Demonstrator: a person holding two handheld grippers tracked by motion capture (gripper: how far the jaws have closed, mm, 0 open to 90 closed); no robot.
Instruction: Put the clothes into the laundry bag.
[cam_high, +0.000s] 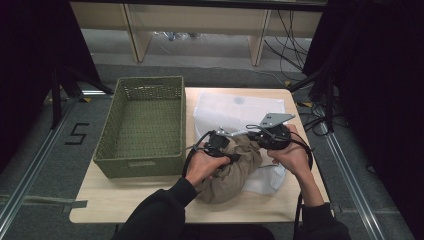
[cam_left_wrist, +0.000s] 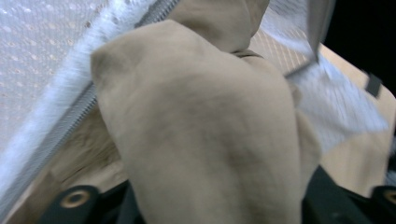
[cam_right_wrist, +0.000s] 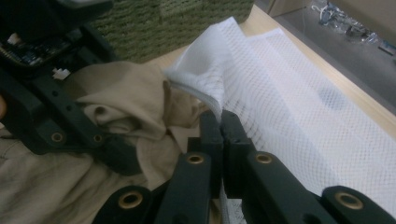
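Tools number two, one in each hand. The left tool (cam_high: 218, 145) presses into a single beige garment (cam_high: 227, 170) bunched at the near middle of the worktop (cam_high: 125, 200). In the left gripper view the beige cloth bulges up between the black jaws, so this tool is clenched on the garment. The right tool (cam_high: 270, 135) sits just beside it; in the right gripper view its jaws are pressed together on the edge of one white mesh bag (cam_right_wrist: 289, 102), pinching the hem where it folds over the garment.

One green woven basket (cam_high: 142, 125) stands on the left part of the worktop, well apart from both tools. The mesh bag lies flat behind and under the garment, spreading toward the far right corner, with a faint grey spot on it.

A black "5" (cam_high: 77, 134) is marked on the floor left of the worktop; no other writing can be read.

The garment's shape is hard to make out, since it is crumpled and partly covered by hands. The left gripper view is blurred, and the jaw tips there are hidden by cloth.
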